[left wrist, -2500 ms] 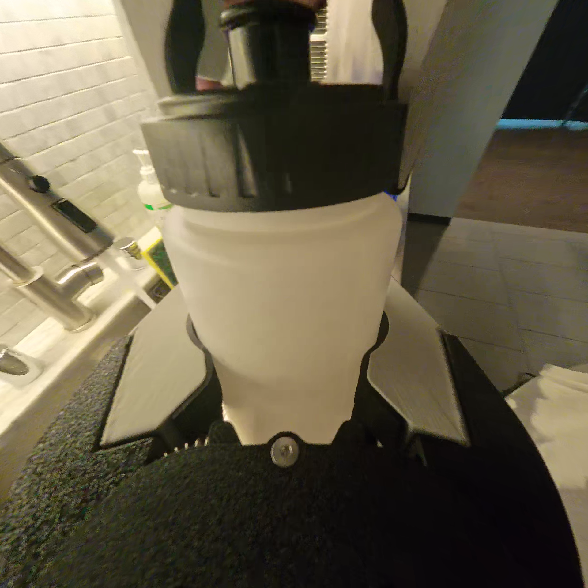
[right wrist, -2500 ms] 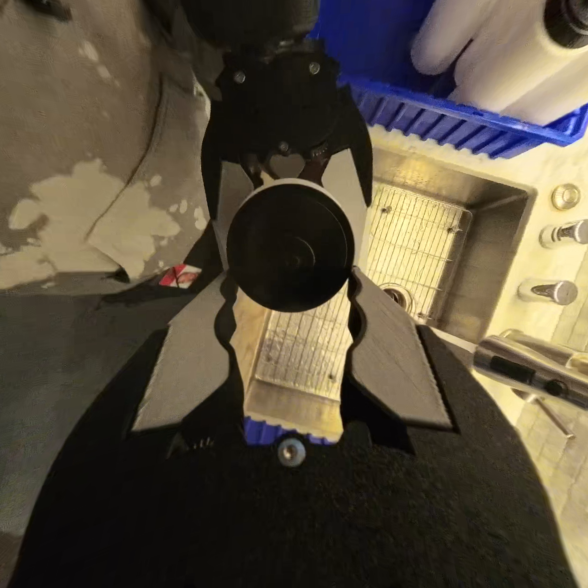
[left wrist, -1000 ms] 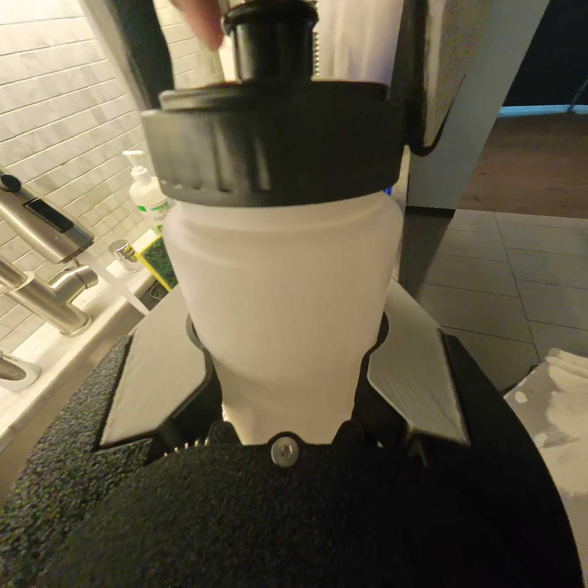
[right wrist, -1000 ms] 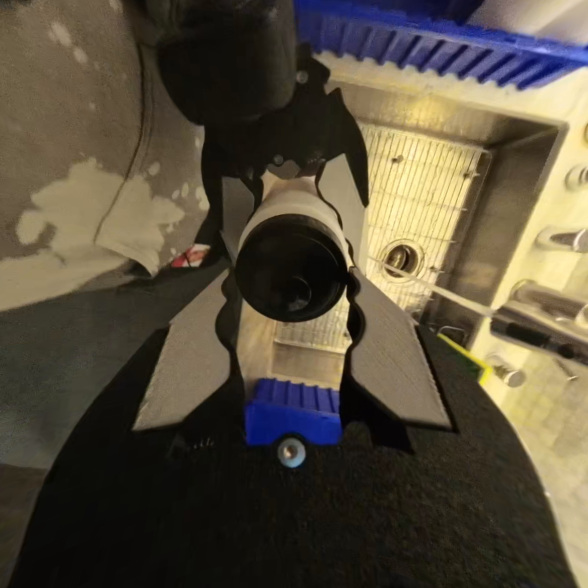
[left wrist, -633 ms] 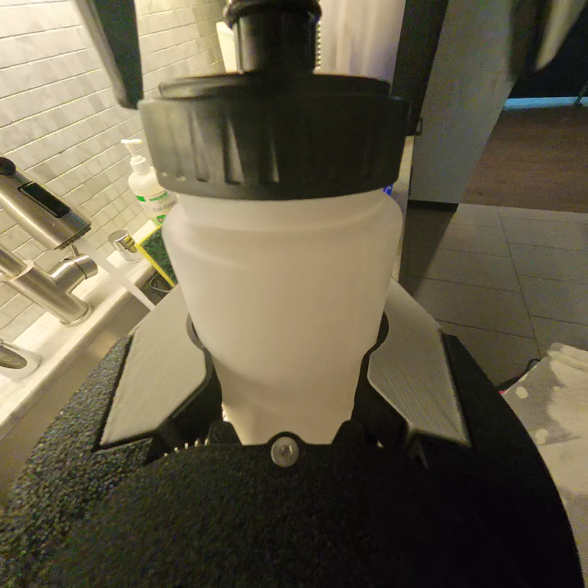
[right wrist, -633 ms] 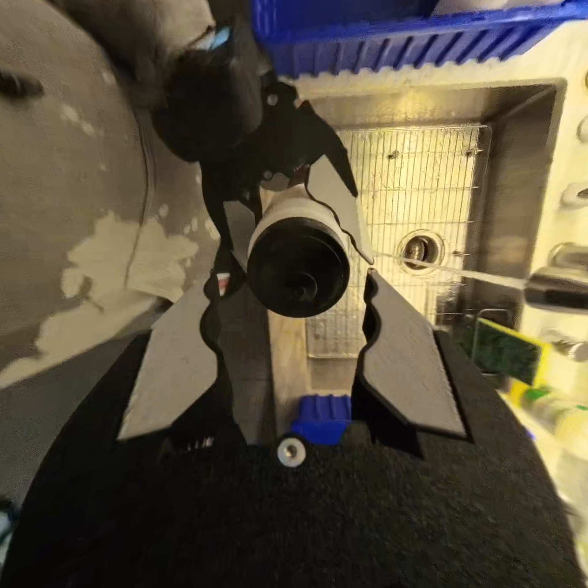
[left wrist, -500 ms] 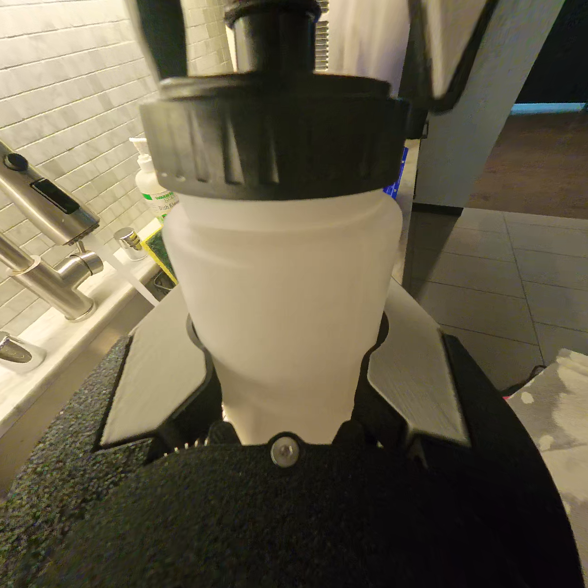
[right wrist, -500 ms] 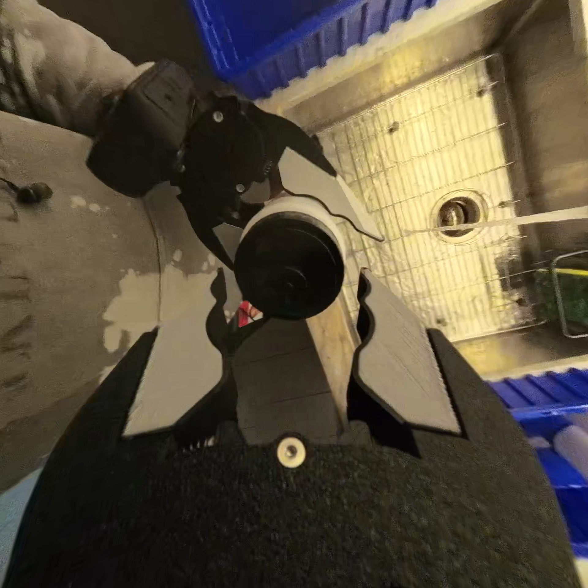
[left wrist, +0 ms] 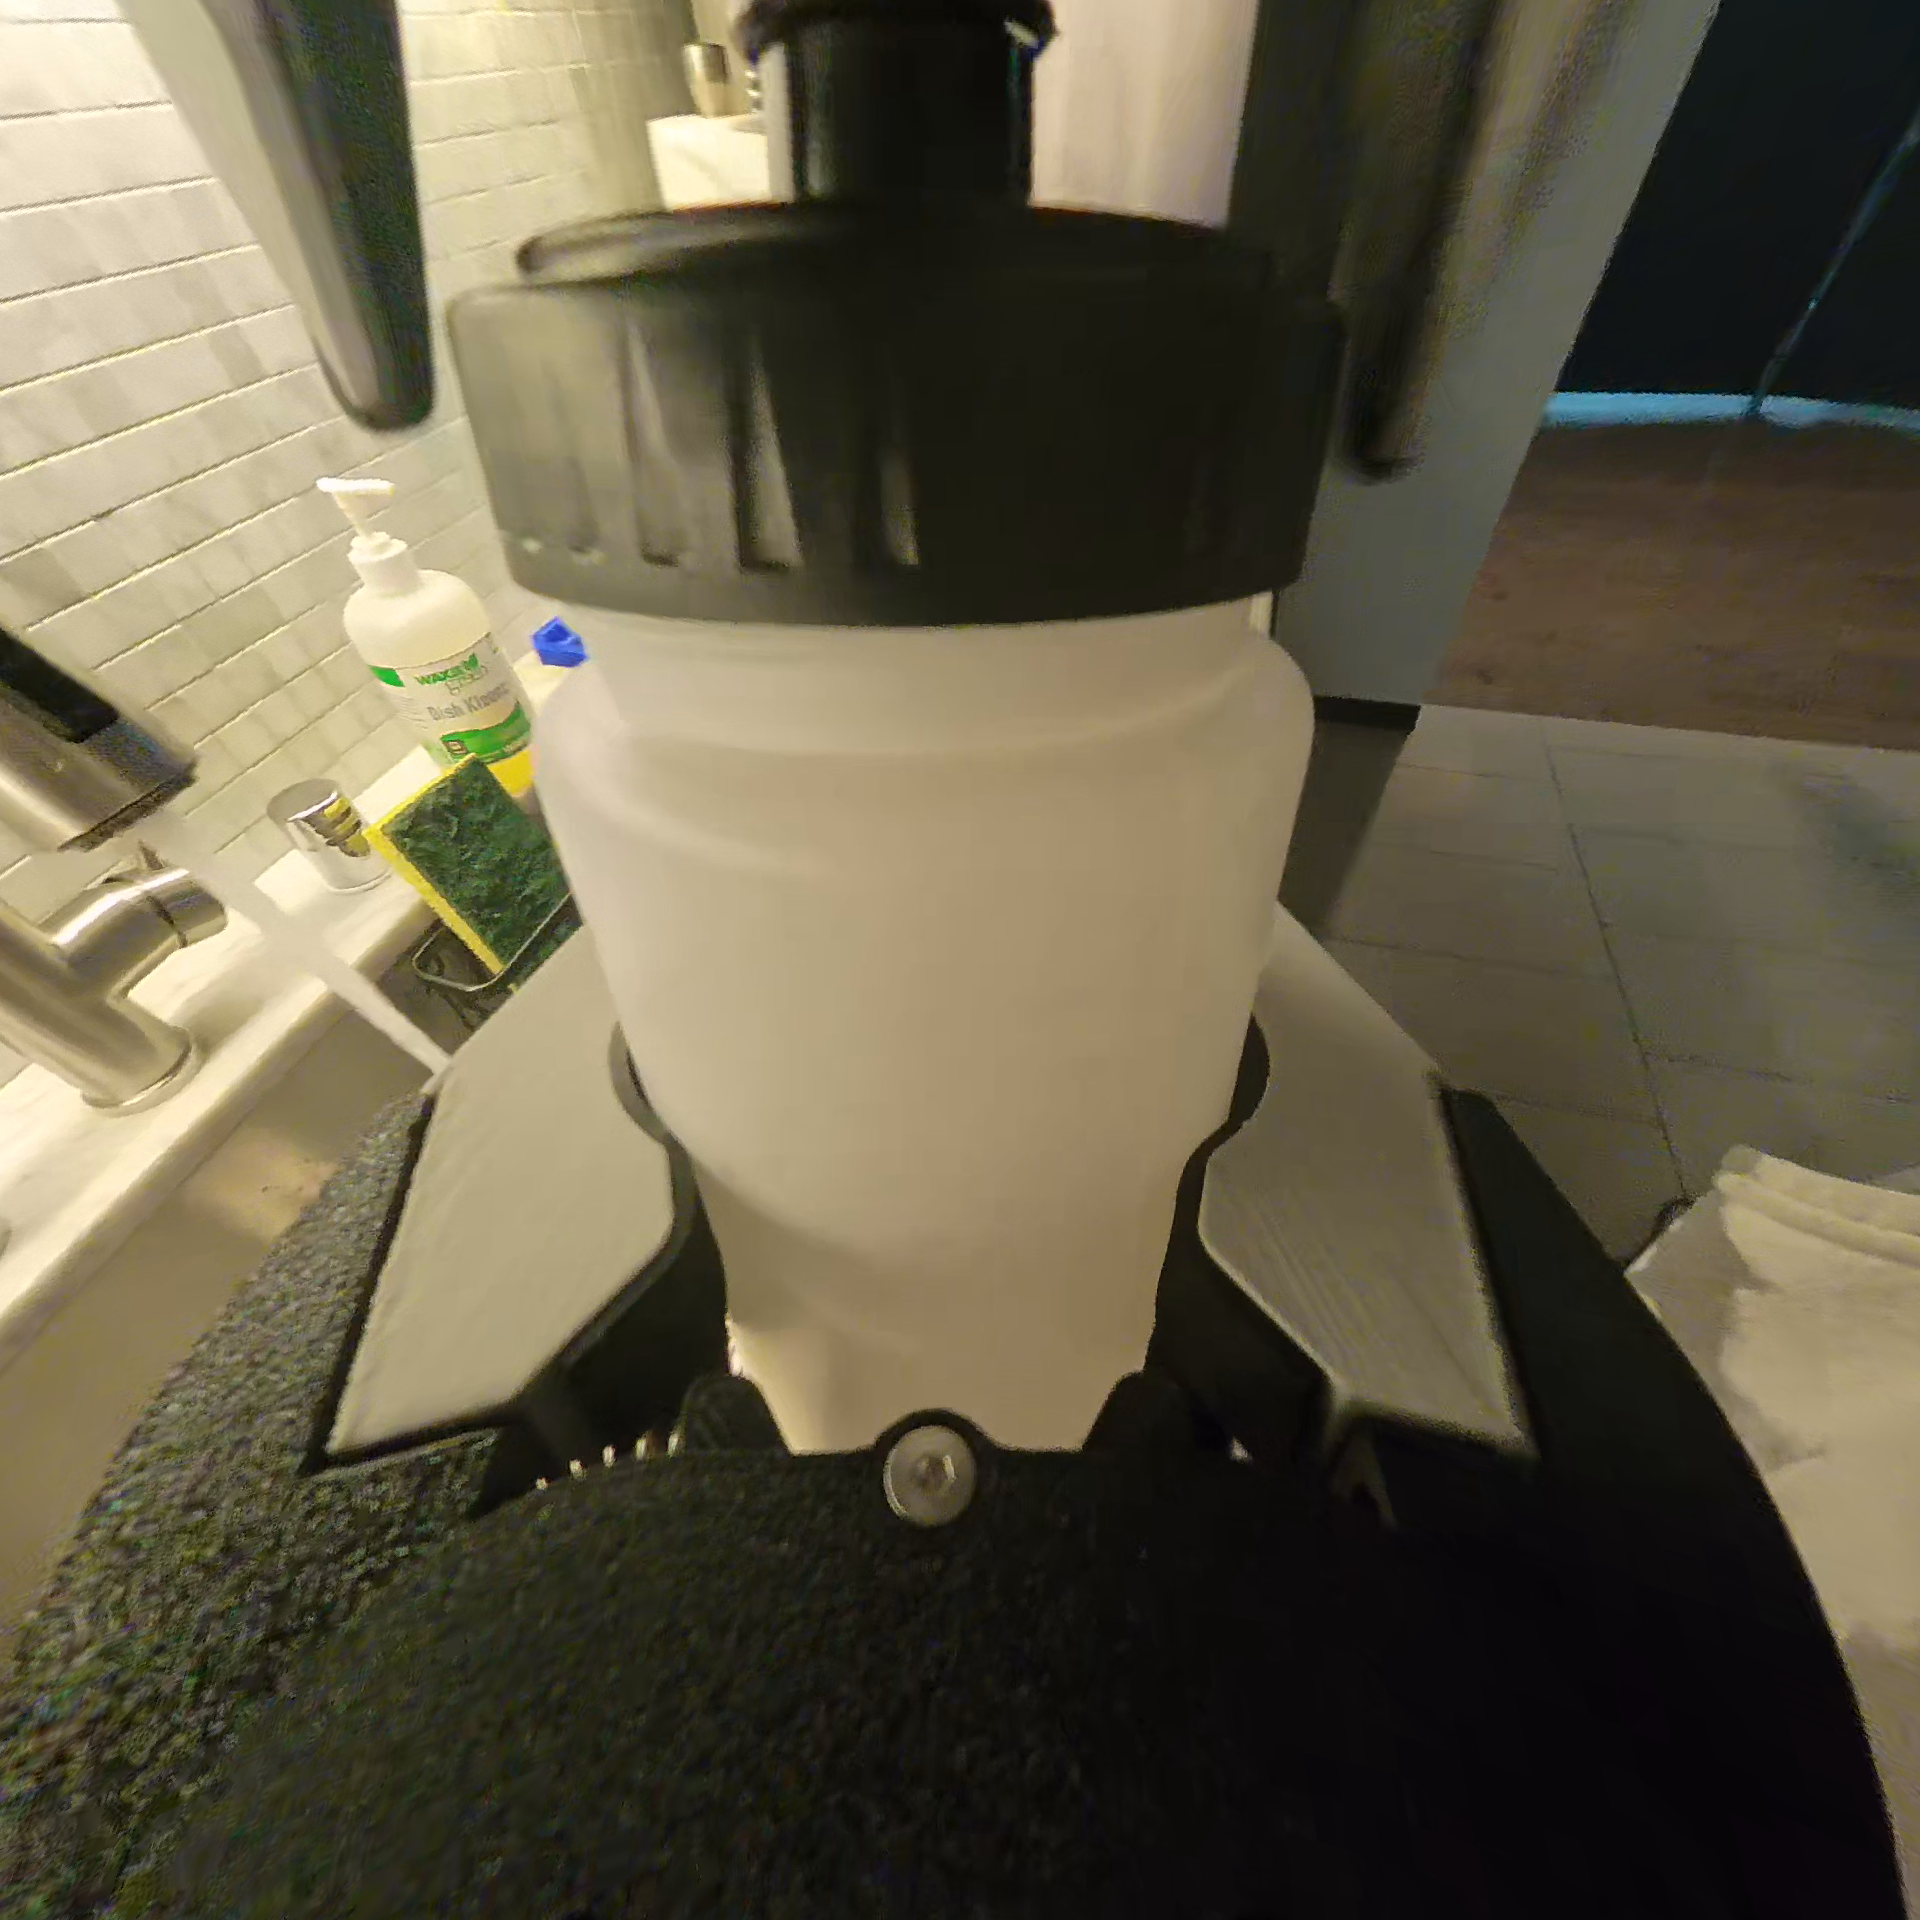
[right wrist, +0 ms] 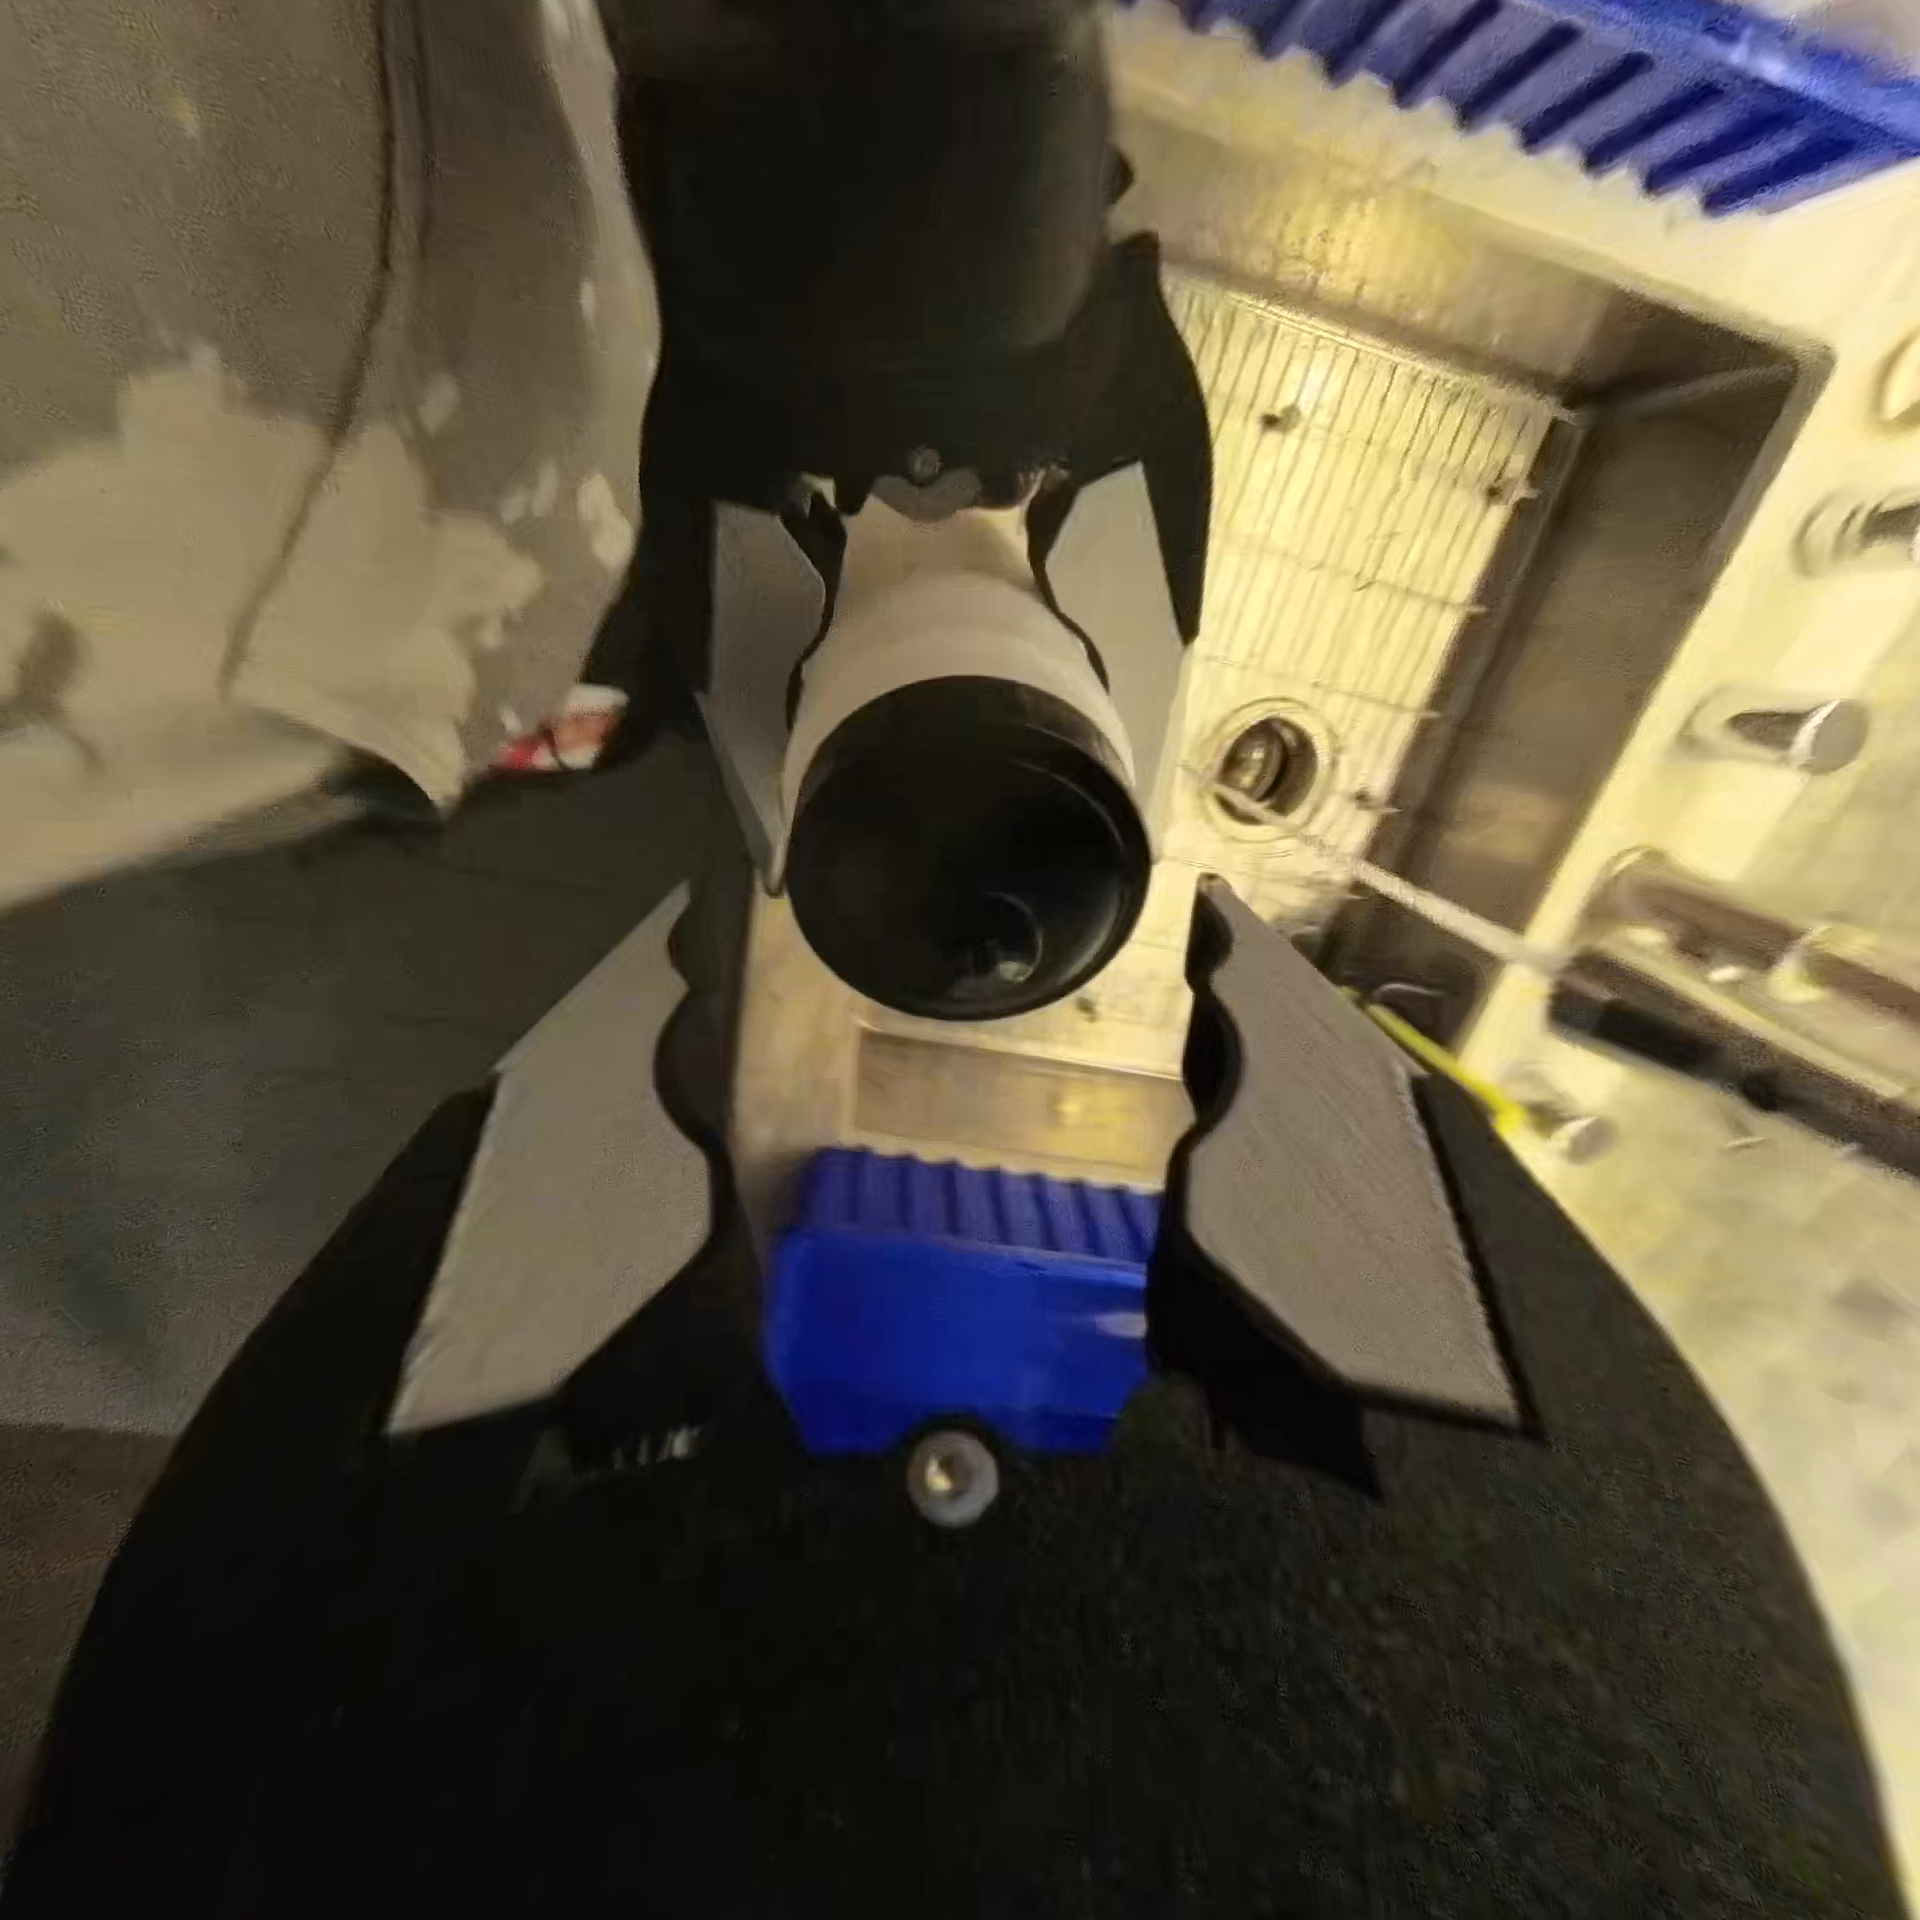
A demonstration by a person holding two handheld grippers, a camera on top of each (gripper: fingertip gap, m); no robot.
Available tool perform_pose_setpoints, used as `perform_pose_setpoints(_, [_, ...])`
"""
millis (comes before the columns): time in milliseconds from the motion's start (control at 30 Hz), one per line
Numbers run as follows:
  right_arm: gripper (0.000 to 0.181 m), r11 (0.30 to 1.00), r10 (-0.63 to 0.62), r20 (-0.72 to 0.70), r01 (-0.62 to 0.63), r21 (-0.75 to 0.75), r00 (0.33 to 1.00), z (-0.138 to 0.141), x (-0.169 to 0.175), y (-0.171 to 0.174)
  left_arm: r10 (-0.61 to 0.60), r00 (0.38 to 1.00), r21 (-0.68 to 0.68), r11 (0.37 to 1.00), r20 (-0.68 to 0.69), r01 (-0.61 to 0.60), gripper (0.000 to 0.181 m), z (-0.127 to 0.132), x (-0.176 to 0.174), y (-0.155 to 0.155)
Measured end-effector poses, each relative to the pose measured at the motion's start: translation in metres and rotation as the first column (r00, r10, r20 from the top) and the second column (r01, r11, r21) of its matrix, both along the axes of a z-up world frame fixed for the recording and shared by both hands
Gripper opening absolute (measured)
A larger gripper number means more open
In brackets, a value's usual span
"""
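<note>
My left gripper (left wrist: 940,1039) is shut on the lower body of a white translucent bottle (left wrist: 925,883) with a wide black ribbed cap (left wrist: 894,436) and a black spout (left wrist: 904,104). It holds the bottle upright above the sink edge. My right gripper (right wrist: 940,899) is open and points down at the cap (right wrist: 966,852) from above. Its jaws stand either side of the cap and apart from it. The right gripper's fingers (left wrist: 343,208) show beside the cap in the left wrist view. The left gripper (right wrist: 935,613) and the bottle's body (right wrist: 956,634) show from above in the right wrist view.
A steel sink (right wrist: 1662,468) with a wire grid (right wrist: 1382,582) and drain (right wrist: 1262,764) lies below. Water (left wrist: 343,987) runs from the faucet (left wrist: 94,935). A soap bottle (left wrist: 426,644) and sponge (left wrist: 468,852) stand behind. Blue bins (right wrist: 1558,62) flank the sink. A white cloth (left wrist: 1818,1351) lies at right.
My right gripper was close around the cap; it has opened wider and twisted about above it. My left gripper keeps the same hold on the bottle and has shifted slightly.
</note>
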State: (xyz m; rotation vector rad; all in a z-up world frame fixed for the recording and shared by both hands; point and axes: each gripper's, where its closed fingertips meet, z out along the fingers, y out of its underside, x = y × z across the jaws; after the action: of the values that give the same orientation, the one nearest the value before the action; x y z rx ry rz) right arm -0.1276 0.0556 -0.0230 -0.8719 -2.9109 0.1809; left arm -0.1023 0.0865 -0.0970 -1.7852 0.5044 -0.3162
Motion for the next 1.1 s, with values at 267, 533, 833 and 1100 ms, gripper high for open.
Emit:
perform_pose_setpoints(267, [0.083,0.69,-0.658,0.158,0.674,-0.266,0.736,-0.014,-0.014,-0.004,0.097,0.995,-0.002,0.995,-0.027,-0.097,0.106,-0.002,-0.017,0.005])
perform_pose_setpoints(533, [0.074,0.993,0.081,-0.008,-0.081,-0.085,0.997,-0.01,0.008,-0.009,-0.089,0.996,0.021,0.996,-0.002,0.089,0.106,0.005,0.016,-0.006])
perform_pose_setpoints(833, [0.102,0.905,-0.347,0.002,0.335,-0.264,0.938,0.005,-0.002,-0.014,-0.017,1.0,0.015,1.0,-0.003,0.017,0.106,0.001,0.005,-0.002])
perform_pose_setpoints(1100, [0.075,0.782,-0.566,0.076,0.564,-0.265,0.821,-0.015,-0.003,-0.008,0.026,0.998,0.028,0.999,-0.052,-0.025,0.106,0.002,0.001,0.003])
